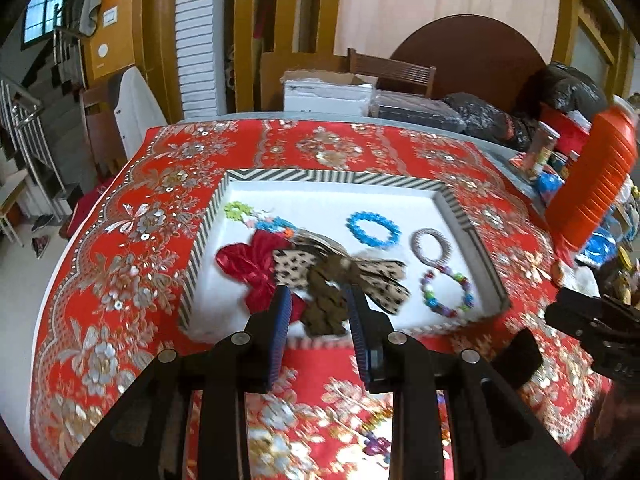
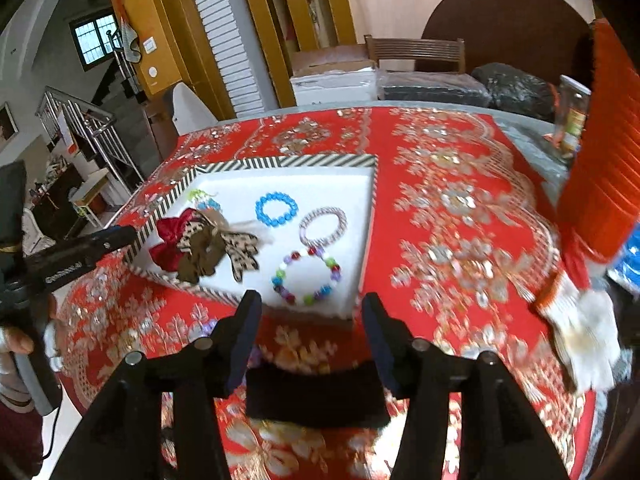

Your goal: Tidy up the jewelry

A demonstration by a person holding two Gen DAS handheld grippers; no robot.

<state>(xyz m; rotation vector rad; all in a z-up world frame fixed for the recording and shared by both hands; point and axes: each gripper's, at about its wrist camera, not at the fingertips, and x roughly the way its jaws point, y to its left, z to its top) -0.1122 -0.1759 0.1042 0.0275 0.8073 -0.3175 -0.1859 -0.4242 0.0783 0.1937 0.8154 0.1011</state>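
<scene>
A white tray with a striped rim (image 1: 332,176) (image 2: 288,160) sits on the red flowered tablecloth. In it lie a blue bead bracelet (image 1: 374,230) (image 2: 277,210), a silver-grey bracelet (image 1: 432,246) (image 2: 323,226), a multicolour bead bracelet (image 1: 448,290) (image 2: 308,278), a red bow (image 1: 240,264) (image 2: 170,246), leopard-print bows (image 1: 376,280) (image 2: 236,252) and a green-and-blue bead chain (image 1: 240,211). My left gripper (image 1: 318,304) hovers before the tray's near edge, open and empty. My right gripper (image 2: 310,304) hangs open and empty near the tray's near right corner. A black fuzzy band (image 2: 316,392) lies on the cloth under it.
An orange ribbed container (image 1: 592,184) (image 2: 604,184) stands at the right among small clutter. A white glove (image 2: 580,340) lies on the cloth to the right. Loose coloured beads (image 1: 376,440) lie near the front. The table's rounded edge drops off at the left.
</scene>
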